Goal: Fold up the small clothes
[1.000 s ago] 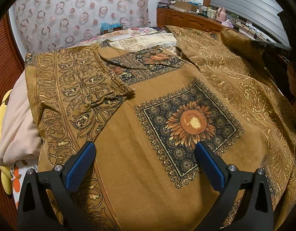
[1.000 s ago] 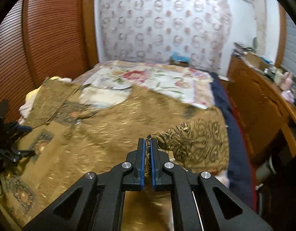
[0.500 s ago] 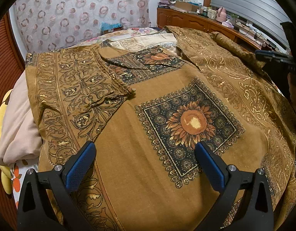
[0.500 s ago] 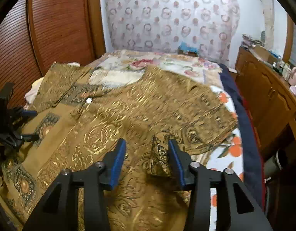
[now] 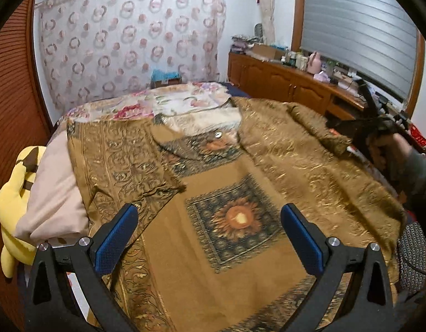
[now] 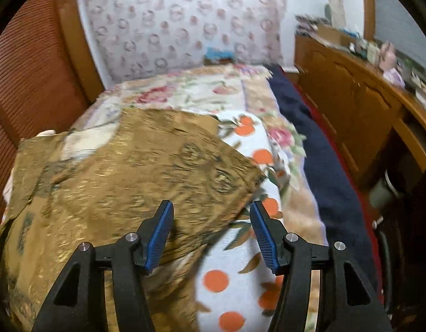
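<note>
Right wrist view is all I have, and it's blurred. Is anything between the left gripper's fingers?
Observer: No. The left gripper is open above the brown shirt, gripping nothing.
Operator: Shirt's left sleeve?
Observer: Folded in over the front.
Operator: Anything left of the shirt?
Observer: A yellow plush toy beside a pink pillow.
Operator: My gripper?
Observer: The right gripper is opening, nothing pinched.

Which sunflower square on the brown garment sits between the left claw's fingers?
The large full sunflower square, flat and unobstructed; the other one lies farther off, partly covered.
</note>
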The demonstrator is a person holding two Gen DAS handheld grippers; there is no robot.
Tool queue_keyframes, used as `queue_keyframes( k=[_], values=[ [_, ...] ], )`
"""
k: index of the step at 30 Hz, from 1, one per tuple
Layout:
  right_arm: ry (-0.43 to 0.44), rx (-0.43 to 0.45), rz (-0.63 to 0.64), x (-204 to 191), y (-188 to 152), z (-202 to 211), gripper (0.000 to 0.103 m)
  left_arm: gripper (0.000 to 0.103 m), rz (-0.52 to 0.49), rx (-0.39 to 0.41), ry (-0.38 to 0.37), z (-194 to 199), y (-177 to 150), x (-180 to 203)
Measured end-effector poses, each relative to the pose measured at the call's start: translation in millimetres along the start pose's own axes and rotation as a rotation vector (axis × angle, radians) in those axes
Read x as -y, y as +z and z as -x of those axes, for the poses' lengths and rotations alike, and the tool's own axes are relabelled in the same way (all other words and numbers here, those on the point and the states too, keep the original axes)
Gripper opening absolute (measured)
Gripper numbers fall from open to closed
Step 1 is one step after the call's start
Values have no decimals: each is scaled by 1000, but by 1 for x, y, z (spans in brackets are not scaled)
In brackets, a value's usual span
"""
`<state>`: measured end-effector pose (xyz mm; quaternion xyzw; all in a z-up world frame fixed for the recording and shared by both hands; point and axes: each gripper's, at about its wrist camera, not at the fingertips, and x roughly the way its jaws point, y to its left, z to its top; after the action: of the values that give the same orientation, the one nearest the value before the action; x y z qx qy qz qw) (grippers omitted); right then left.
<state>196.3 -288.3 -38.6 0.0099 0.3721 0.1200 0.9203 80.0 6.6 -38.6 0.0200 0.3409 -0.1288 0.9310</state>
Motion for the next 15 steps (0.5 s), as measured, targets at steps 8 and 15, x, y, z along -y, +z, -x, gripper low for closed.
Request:
queue_keyframes(
  k=[8,15],
  values=[
    [-11,-20,76,-17,10,-28,29,103,-16,4,5,0,-2,10],
    [32,47,121,-22,24,-1,6,103,3,-8,10,-2,-5,4]
  ],
)
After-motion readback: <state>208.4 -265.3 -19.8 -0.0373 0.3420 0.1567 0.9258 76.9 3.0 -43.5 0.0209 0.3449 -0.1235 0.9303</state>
